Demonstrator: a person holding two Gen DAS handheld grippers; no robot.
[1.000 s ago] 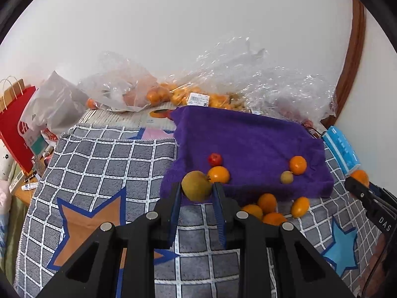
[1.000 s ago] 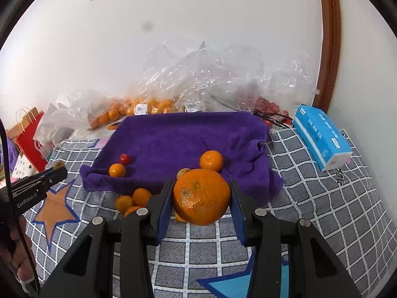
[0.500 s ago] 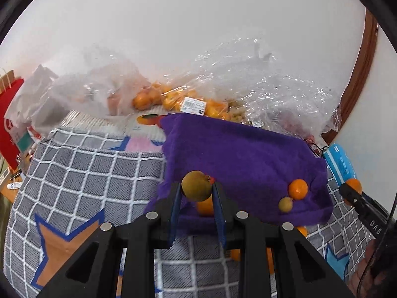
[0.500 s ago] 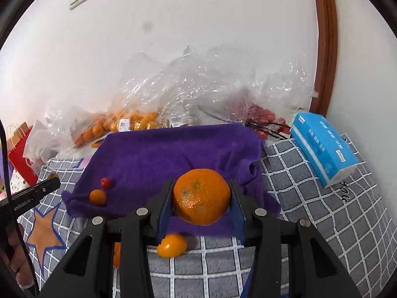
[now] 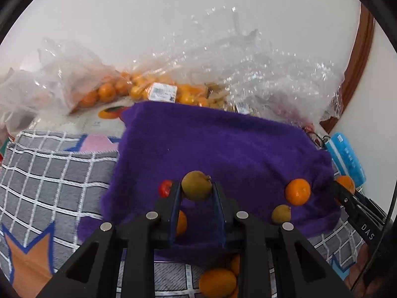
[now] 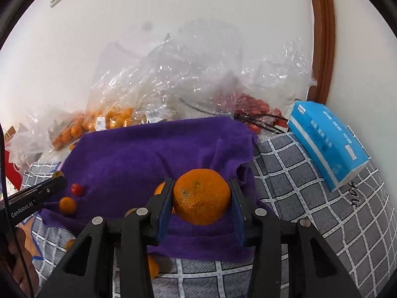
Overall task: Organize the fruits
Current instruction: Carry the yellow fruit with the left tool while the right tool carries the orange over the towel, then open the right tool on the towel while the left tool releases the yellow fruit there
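Grippers over purple towel (image 5: 223, 149): left gripper (image 5: 197, 193) clamps a small greenish-brown fruit (image 5: 196, 185), right gripper (image 6: 201, 200) clamps a large orange (image 6: 201, 196), each poised above bare towel lying directly ahead and below.

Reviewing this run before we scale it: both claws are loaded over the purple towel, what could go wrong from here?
1. The left claw pinches the small greenish-brown fruit only at its fingertips; it may slip out early.
2. The towel is rumpled and slopes at its edges; a released large orange from the right claw could roll off onto the checked blanket.
3. A red fruit and an orange lie just below the left claw; setting down there may knock them.
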